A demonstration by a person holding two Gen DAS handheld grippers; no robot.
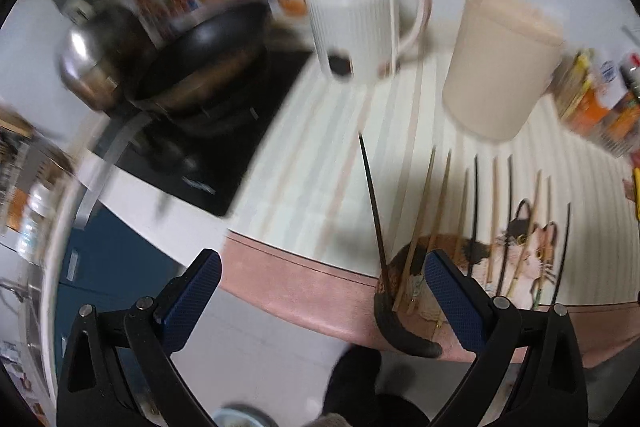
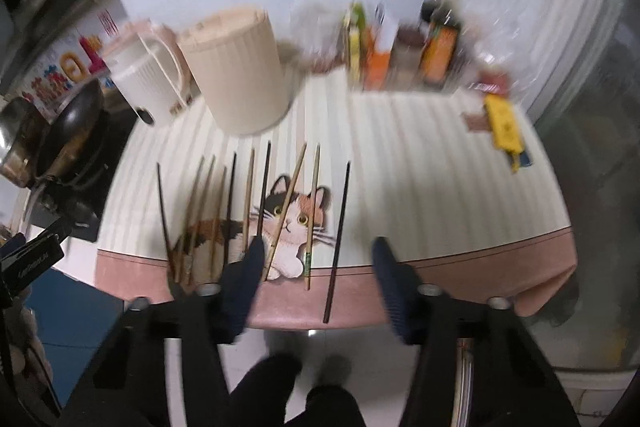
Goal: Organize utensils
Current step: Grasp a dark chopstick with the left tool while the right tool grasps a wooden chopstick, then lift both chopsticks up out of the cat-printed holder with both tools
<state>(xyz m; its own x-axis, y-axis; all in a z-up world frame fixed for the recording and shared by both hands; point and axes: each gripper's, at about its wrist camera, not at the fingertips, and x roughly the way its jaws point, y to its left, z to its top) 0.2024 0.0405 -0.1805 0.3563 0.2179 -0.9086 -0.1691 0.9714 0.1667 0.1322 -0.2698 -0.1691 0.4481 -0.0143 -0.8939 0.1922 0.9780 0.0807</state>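
Both claws, left and right, released, empty, over mat's pink edge; chopsticks overhang it.

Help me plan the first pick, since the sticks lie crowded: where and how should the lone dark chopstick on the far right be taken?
Grip the dark chopstick near its thick lower end, which overhangs the pink border of the cat tablecloth. Come from above with the right tongs, jaws straddling its width. It lies flat, nearly straight toward you, with open cloth on its right and a gap from the neighbouring bamboo chopstick.
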